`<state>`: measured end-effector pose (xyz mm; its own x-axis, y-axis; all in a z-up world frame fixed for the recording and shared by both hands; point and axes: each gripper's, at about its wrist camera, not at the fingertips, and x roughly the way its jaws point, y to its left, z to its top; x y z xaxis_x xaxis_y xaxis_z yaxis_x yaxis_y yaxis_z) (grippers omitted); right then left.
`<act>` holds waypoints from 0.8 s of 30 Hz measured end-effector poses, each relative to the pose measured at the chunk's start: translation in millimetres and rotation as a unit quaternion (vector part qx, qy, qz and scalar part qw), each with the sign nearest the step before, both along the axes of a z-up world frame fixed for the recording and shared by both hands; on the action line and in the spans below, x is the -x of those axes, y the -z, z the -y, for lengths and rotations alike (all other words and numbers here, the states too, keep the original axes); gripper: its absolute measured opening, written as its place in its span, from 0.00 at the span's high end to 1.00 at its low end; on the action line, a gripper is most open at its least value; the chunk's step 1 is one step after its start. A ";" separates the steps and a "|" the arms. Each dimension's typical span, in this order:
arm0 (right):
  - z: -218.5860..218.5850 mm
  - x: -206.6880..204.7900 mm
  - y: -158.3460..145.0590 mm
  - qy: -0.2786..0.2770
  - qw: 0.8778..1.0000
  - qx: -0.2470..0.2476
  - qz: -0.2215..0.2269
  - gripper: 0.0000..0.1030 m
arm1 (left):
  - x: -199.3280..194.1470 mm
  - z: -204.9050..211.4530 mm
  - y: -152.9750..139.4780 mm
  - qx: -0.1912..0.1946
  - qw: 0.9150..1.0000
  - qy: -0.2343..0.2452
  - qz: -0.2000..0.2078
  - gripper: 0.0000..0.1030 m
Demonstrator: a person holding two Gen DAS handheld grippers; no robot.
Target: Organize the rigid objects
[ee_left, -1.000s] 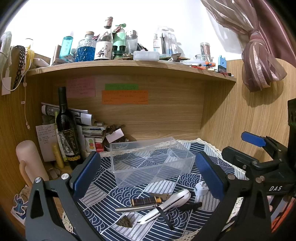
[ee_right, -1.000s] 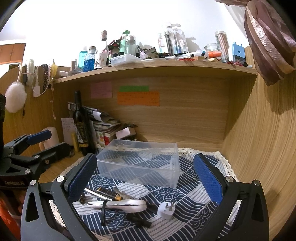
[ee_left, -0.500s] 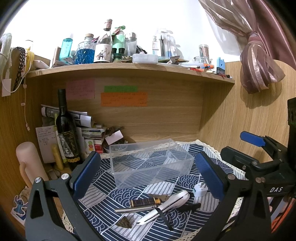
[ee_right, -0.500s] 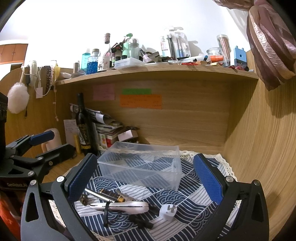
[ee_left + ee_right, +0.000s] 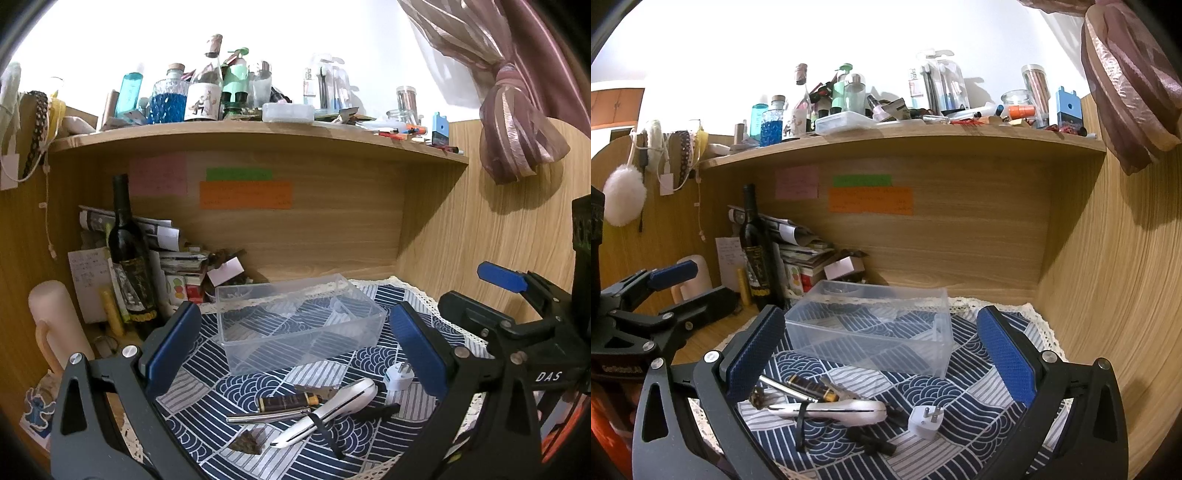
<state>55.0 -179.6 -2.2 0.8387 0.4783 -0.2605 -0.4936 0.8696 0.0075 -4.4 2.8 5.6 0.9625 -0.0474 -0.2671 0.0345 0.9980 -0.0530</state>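
A clear plastic divided box (image 5: 299,325) (image 5: 871,328) stands empty on a blue patterned cloth (image 5: 207,413). In front of it lie a white plug adapter (image 5: 397,378) (image 5: 925,421), a white curved tool with a black strap (image 5: 328,410) (image 5: 827,408), a brown-handled knife (image 5: 288,402) (image 5: 809,386), a metal rod (image 5: 258,418), a small dark comb-like piece (image 5: 245,443) (image 5: 757,398) and a black piece (image 5: 871,441). My left gripper (image 5: 295,350) and my right gripper (image 5: 879,354) are both open, empty, and held above these items.
A dark wine bottle (image 5: 129,258), a stack of papers and books (image 5: 173,258) and a cream-coloured mug (image 5: 55,325) stand at the back left. A cluttered wooden shelf (image 5: 258,136) hangs overhead. A wooden wall (image 5: 1108,295) closes the right side.
Both views have shifted slightly: the scene sits a little lower in the right wrist frame. No object has moved, and both grippers stay open.
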 end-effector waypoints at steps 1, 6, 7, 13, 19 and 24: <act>0.2 0.1 0.3 0.000 1.000 0.000 0.000 0.00 | -2.5 -0.6 -0.1 0.001 1.000 0.001 -0.003 0.00; 2.0 -5.1 4.3 0.005 1.000 -0.002 -0.004 0.00 | -8.7 -2.7 4.1 0.004 1.000 0.003 -0.013 0.00; 2.9 -6.8 5.1 0.007 1.000 -0.001 -0.005 0.00 | -9.9 -3.6 4.7 0.005 1.000 0.003 -0.016 0.03; 10.9 -23.8 19.8 0.021 0.999 0.016 -0.038 0.16 | -26.1 -28.6 15.2 0.022 0.998 -0.015 -0.058 0.21; 23.7 -44.6 44.7 0.038 0.994 0.029 -0.094 0.30 | -40.1 -52.1 50.1 0.033 0.991 -0.034 -0.126 0.30; 27.5 -60.2 72.0 0.042 0.988 0.050 -0.141 0.34 | -45.5 -55.5 85.9 0.030 0.982 -0.039 -0.185 0.32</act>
<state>115.2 -207.1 -74.2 0.7613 0.3694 -0.5329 -0.4097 0.9111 0.0462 41.1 58.3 -80.3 0.8016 -0.0038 -0.5978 -0.0749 0.9915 -0.1067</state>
